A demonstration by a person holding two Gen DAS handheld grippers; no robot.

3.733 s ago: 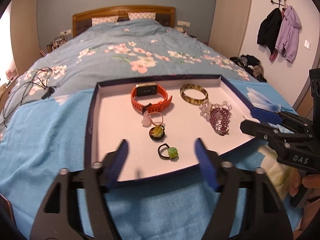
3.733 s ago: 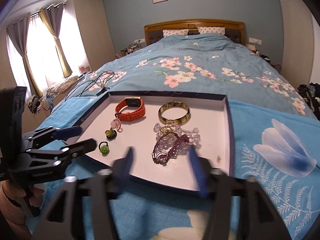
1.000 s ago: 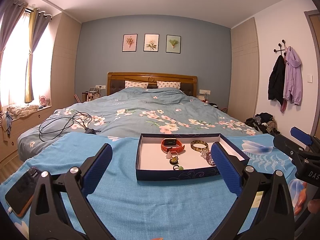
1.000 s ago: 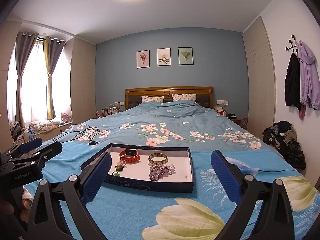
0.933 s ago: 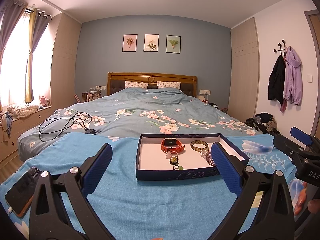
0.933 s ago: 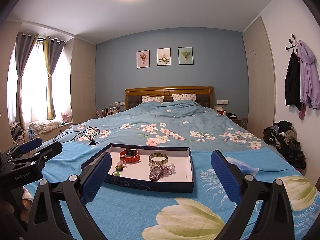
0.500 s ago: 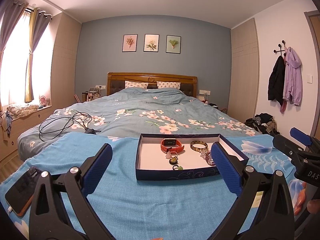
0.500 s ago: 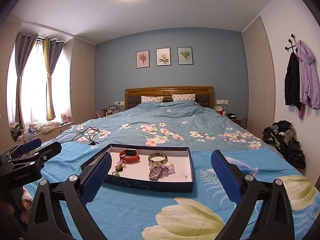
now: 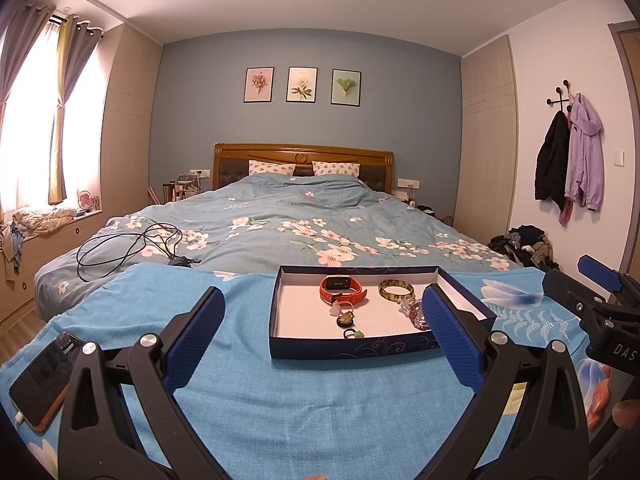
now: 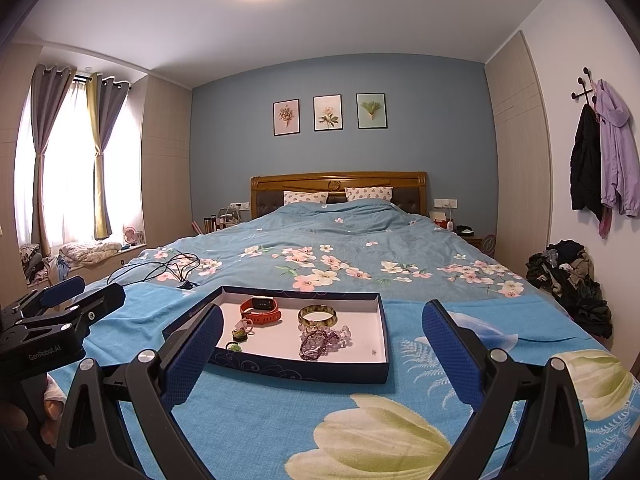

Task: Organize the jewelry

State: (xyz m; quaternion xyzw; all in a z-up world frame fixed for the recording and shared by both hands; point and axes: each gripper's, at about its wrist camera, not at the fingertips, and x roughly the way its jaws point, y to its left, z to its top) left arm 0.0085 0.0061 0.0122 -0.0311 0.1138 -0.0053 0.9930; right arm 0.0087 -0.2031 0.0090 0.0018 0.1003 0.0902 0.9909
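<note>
Jewelry is sitting in a shallow navy tray (image 9: 352, 350) with a white floor, and that tray is resting on a bright blue floral blanket (image 9: 304, 404) spread over the foot of the bed. Looking into it from the right wrist view: an orange smartwatch (image 10: 260, 310) is lying toward the back left, a gold bangle (image 10: 317, 315) is lying beside it on the right, a tangle of purple and clear bead bracelets (image 10: 320, 340) is piling up just in front of the bangle, and two small green-stoned rings (image 10: 239, 334) are sitting along the left side, one in front of the other. The left gripper (image 9: 323, 340) is hanging back from the tray, its blue-padded tongs spread wide and gripping nothing; the right gripper (image 10: 322, 354) is doing the same on its side, tongs wide apart, empty. Each one is showing at the edge of the other's view, with fingertips (image 9: 624, 414) of the holding hand peeking in. A phone (image 9: 42, 380) is lying on the blanket at far left, and a black cable (image 9: 128, 246) is coiling on the flowered duvet beyond
</note>
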